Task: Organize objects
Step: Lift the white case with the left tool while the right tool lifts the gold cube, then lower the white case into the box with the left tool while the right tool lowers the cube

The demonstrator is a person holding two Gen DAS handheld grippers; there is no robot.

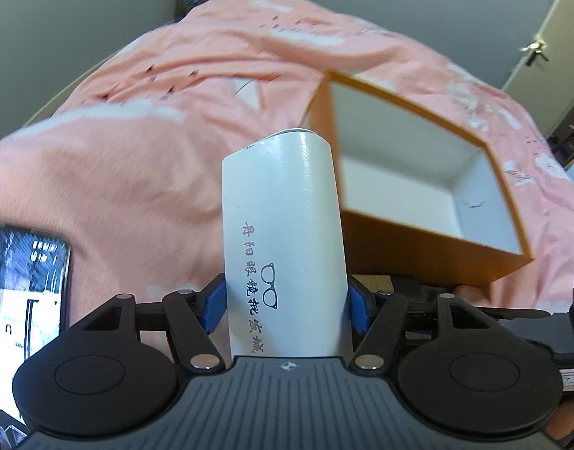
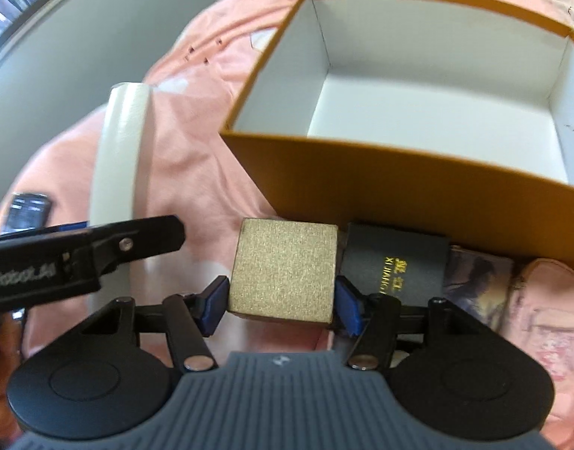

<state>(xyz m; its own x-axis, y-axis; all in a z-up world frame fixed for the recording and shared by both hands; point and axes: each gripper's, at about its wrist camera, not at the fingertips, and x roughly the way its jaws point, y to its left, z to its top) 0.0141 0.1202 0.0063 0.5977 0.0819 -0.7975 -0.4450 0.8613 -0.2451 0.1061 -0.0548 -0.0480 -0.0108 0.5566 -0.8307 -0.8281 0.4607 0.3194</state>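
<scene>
My left gripper [image 1: 286, 302] is shut on a white glasses case [image 1: 283, 217] with black printed characters, held above the pink bedspread just left of an open orange box [image 1: 418, 232]. The case also shows in the right wrist view [image 2: 118, 157], with the left gripper's black body [image 2: 80, 255] under it. My right gripper [image 2: 281, 300] is shut on a gold textured box [image 2: 283, 270], in front of the orange box [image 2: 399, 183], whose white inside holds nothing visible.
A black box with gold lettering [image 2: 395, 258] and a picture card [image 2: 478, 281] lie by the orange box's front wall. A phone [image 1: 24, 285] lies on the pink bedspread [image 1: 155, 150] at left. Grey walls and a door [image 1: 542, 37] stand behind.
</scene>
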